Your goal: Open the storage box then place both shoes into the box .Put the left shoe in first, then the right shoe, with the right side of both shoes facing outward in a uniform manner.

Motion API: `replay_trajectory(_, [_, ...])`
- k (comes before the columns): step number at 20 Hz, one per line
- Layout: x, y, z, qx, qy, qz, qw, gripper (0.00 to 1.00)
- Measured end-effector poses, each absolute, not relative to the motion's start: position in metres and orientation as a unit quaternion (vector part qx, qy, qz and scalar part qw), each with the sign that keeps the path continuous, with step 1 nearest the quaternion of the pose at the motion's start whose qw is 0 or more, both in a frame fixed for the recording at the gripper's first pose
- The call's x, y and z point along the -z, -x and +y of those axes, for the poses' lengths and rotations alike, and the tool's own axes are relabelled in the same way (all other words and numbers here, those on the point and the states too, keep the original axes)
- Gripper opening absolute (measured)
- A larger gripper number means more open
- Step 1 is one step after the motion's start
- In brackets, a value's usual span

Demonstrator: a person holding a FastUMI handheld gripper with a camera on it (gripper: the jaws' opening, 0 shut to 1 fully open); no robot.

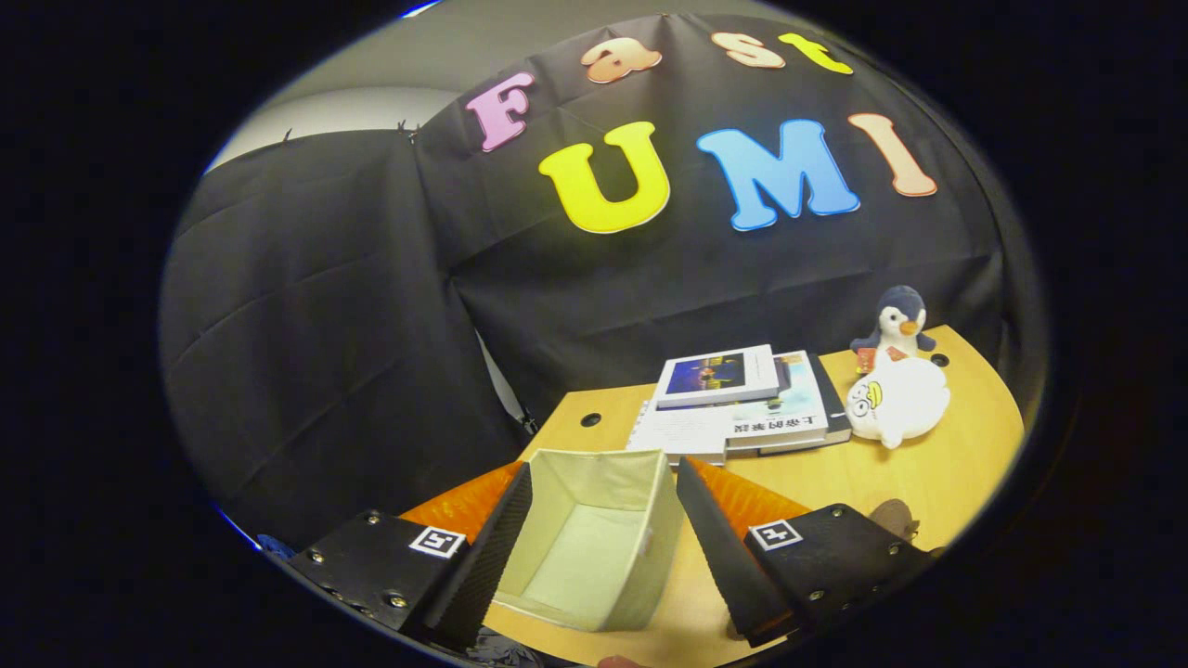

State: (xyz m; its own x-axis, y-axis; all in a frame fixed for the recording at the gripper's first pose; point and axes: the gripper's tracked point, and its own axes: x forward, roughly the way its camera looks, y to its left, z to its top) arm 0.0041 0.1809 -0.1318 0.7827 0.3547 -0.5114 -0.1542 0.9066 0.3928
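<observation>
A cream fabric storage box (594, 538) stands on the wooden table (937, 482) with its top open and its inside bare. My gripper (603, 482) hangs above it, open, with the box showing between the two fingers. The left finger (492, 547) sits over the box's left wall and the right finger (719, 547) just off its right wall. Neither finger presses on anything. A small brown rounded thing (893, 513) peeks out behind the right finger; I cannot tell what it is.
Beyond the box lies a stack of books (742, 399). To their right sit a white plush toy (898, 399) and a small penguin plush (897, 327). Two cable holes (590, 419) mark the table's back edge. Black cloth walls the booth behind.
</observation>
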Motion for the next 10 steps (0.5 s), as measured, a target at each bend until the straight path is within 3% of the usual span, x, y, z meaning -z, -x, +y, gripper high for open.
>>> replay_trajectory(10, [0.205, 0.019, 0.093, -0.062, -0.152, 0.362, 0.918, 0.96])
